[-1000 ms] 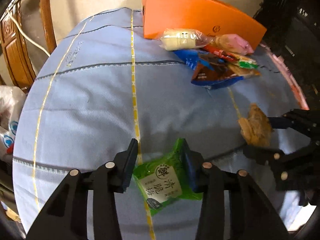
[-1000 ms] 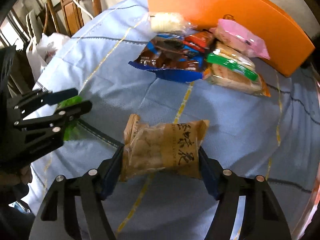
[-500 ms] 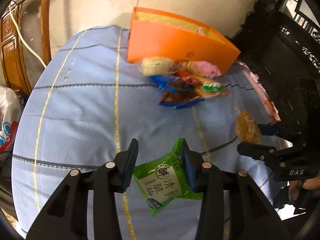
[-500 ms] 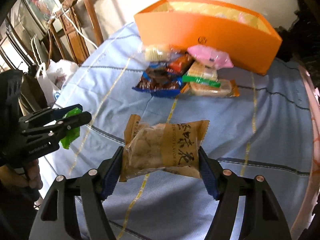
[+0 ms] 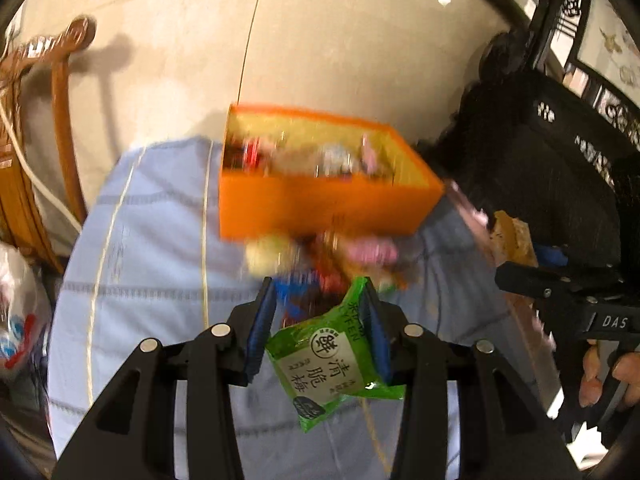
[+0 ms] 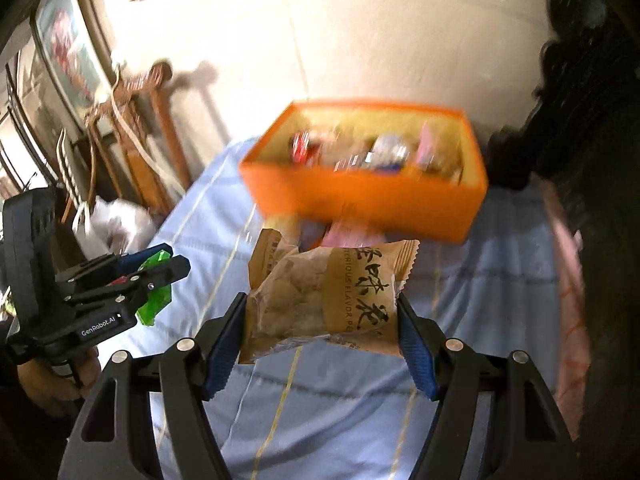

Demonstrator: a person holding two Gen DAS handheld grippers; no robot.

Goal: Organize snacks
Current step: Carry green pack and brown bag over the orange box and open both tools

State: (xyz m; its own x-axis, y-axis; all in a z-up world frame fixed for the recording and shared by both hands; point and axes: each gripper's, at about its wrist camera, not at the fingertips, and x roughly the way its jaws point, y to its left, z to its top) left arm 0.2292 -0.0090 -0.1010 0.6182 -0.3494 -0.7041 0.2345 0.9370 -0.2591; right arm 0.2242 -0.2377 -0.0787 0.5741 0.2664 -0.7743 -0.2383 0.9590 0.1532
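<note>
Snack packets in both hand-held grippers

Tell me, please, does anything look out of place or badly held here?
The green snack packet hangs askew in the left tool, pinched near its top edge. Several snacks lie outside the orange box, against its front wall. Nothing looks spilled or torn.

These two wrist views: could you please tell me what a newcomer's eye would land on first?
Probably the open orange box at the far end of the blue-clothed table, with blurred snacks inside and more lying loose before it. Next come the two packets held in the air: a green packet in the left tongs and a brown packet in the right tongs.
</note>
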